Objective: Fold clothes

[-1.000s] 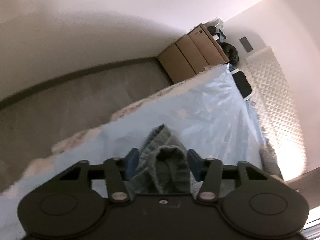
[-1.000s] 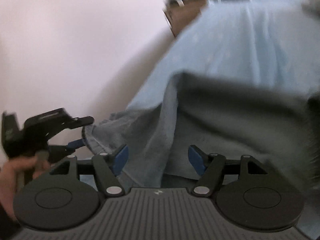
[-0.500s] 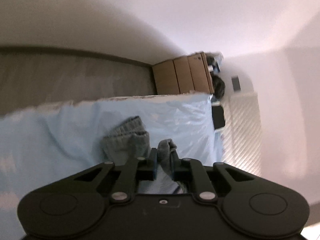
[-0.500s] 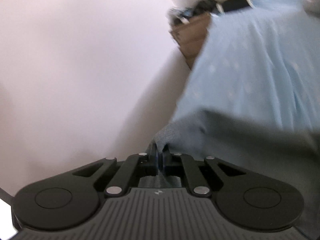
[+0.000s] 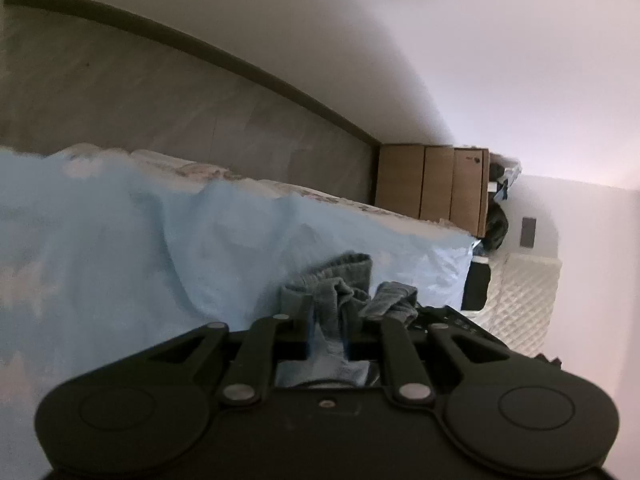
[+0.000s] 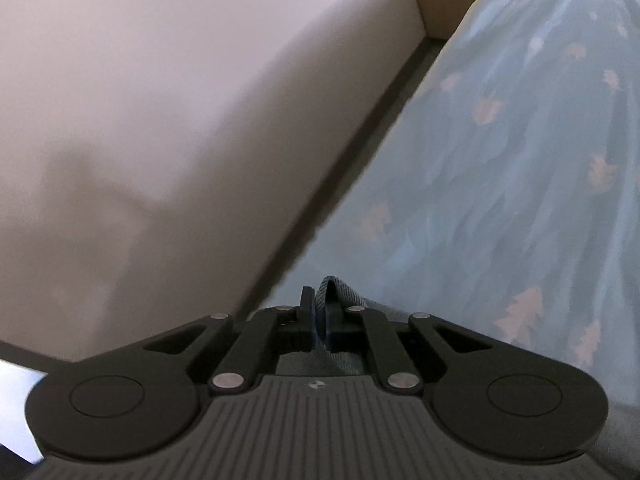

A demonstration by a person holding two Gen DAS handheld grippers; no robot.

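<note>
A grey-blue denim garment [image 5: 340, 280] lies bunched on the pale blue bedsheet [image 5: 160, 248]. In the left wrist view my left gripper [image 5: 328, 332] is shut on a fold of this denim, and more cloth is heaped just past the fingertips. In the right wrist view my right gripper [image 6: 319, 320] pinches a thin hem of the denim garment [image 6: 330, 292] between its blue pads. Its jaws are opening slightly, with the hem still between them. The rest of the garment hangs below the grippers, out of sight.
The sheet [image 6: 520, 160], printed with pale leaves, covers a bed along a white wall [image 6: 160, 100]. A wooden cabinet [image 5: 432, 188] with clutter on it stands at the bed's far end, beside a white quilted headboard [image 5: 520, 292]. Grey floor [image 5: 140, 100] runs beside the bed.
Both grippers closed on the denim. The right one swept sideways toward the bed's wall-side edge with its hem. The left wrist rolled, so the bed now lies level across its view.
</note>
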